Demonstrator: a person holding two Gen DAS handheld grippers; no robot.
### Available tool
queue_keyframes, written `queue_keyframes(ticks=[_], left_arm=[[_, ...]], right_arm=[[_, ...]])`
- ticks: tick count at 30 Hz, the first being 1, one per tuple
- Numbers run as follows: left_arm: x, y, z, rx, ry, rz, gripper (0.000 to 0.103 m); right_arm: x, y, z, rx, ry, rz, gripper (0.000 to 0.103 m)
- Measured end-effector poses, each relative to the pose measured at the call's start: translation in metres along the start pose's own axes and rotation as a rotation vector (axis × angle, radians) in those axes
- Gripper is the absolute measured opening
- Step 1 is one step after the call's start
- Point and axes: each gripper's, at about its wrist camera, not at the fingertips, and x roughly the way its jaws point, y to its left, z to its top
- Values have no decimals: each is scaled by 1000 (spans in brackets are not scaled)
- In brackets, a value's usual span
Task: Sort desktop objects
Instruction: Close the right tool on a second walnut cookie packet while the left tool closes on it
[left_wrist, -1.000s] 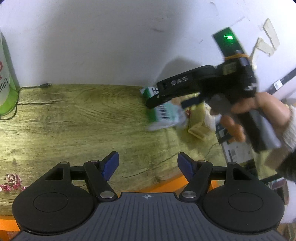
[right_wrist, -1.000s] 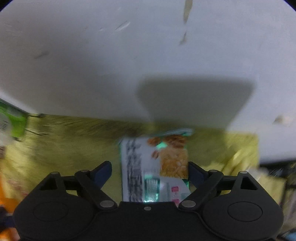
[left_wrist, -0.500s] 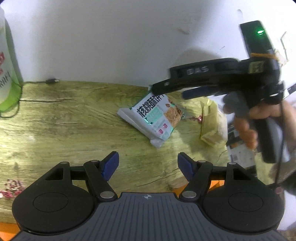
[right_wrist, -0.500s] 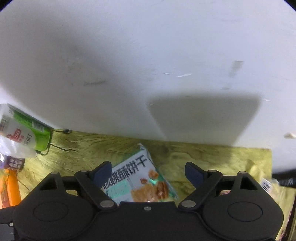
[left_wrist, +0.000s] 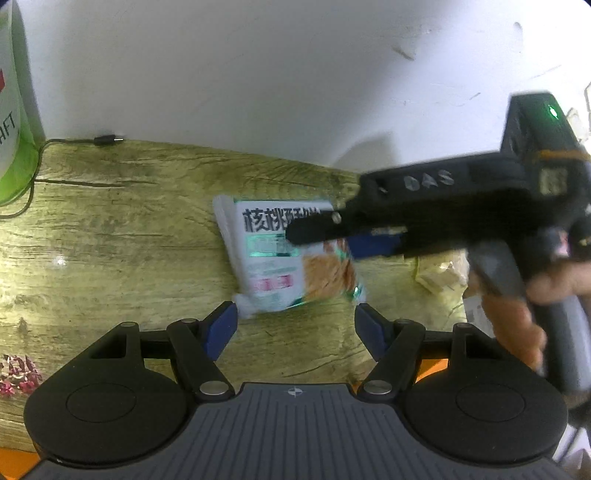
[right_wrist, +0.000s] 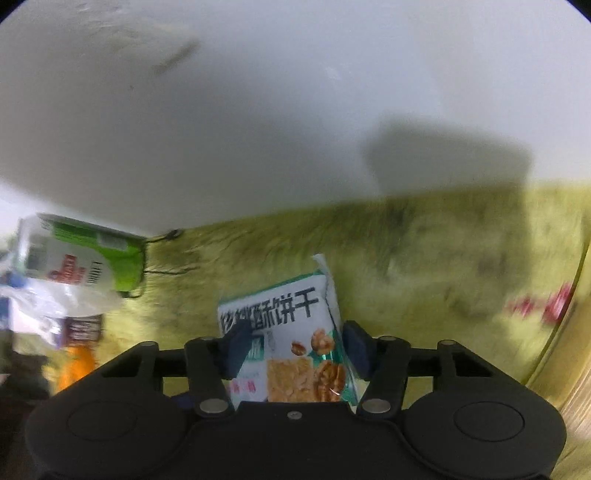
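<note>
A white and teal biscuit packet (left_wrist: 273, 266) lies on the yellowish wooden tabletop (left_wrist: 110, 229) close to the white wall. In the left wrist view my right gripper (left_wrist: 325, 236) reaches over the packet from the right, held by a hand (left_wrist: 554, 288). The right wrist view shows the biscuit packet (right_wrist: 295, 321) between the blue pads of my right gripper (right_wrist: 293, 347); its jaws are closing and the pads touch the packet's two long sides. My left gripper (left_wrist: 295, 325) stands open just in front of the packet's near edge, with nothing between its fingers.
A green and white carton (left_wrist: 11, 129) stands at the far left, with a black cable plug (left_wrist: 107, 140) beside it. A pale yellow packet (left_wrist: 439, 273) lies right of the biscuits. Plastic wrap (right_wrist: 44, 299) and an orange item (right_wrist: 77, 365) sit by the green carton (right_wrist: 85, 258).
The right gripper let the packet drop onto the table, then came down over it again and narrowed its jaws around it. The packet has turned and slid nearer my left gripper.
</note>
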Motion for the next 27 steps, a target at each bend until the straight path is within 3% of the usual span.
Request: queue_keyframes(ticks=[18, 27], left_arm=[[26, -1, 10, 18, 38, -10, 72], [12, 8, 4, 2, 72, -28, 72]], right_arm=[[-1, -9, 2, 58, -10, 84, 54], [-6, -14, -14, 89, 28, 117, 54]])
